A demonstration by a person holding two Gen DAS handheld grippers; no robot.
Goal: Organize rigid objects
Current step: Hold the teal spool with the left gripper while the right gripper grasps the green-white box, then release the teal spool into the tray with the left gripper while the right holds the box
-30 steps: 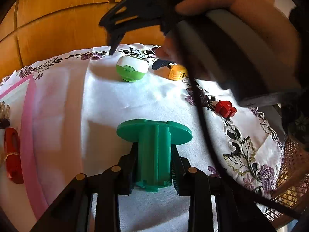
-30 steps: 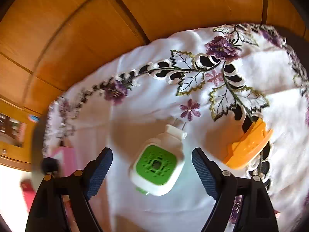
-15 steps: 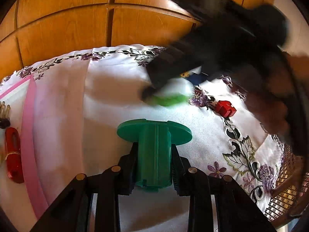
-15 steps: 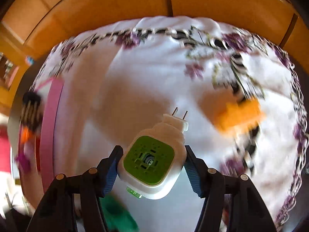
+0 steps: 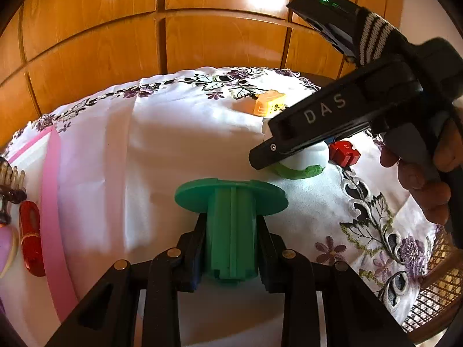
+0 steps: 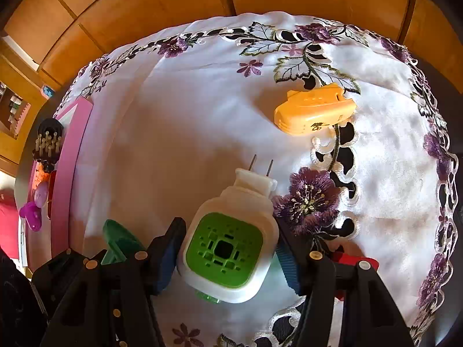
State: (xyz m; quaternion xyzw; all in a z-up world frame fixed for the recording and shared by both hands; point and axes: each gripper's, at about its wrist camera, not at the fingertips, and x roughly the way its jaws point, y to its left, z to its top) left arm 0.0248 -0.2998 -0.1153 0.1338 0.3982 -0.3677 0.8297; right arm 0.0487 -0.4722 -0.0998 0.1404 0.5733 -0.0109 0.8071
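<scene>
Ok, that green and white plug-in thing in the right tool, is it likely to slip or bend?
The plug-in unit looks like rigid moulded plastic, so probably stiff and light. Its glossy rounded sides could slip between the right tool's pads. The two thin prongs might bend if knocked.

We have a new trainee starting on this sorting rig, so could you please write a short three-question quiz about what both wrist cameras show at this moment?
1. True or false: the left gripper holds the green flanged spool between its jaws.
2. Multiple choice: what is the right gripper shut on? A) the orange boat-shaped toy B) the white and green plug-in vaporizer C) the red block
3. Fill in: the pink-rimmed tray with the red hair clip and the brown comb lies on the ____ side of the left wrist view.

Key: 1 true; 2 B; 3 left.
</scene>
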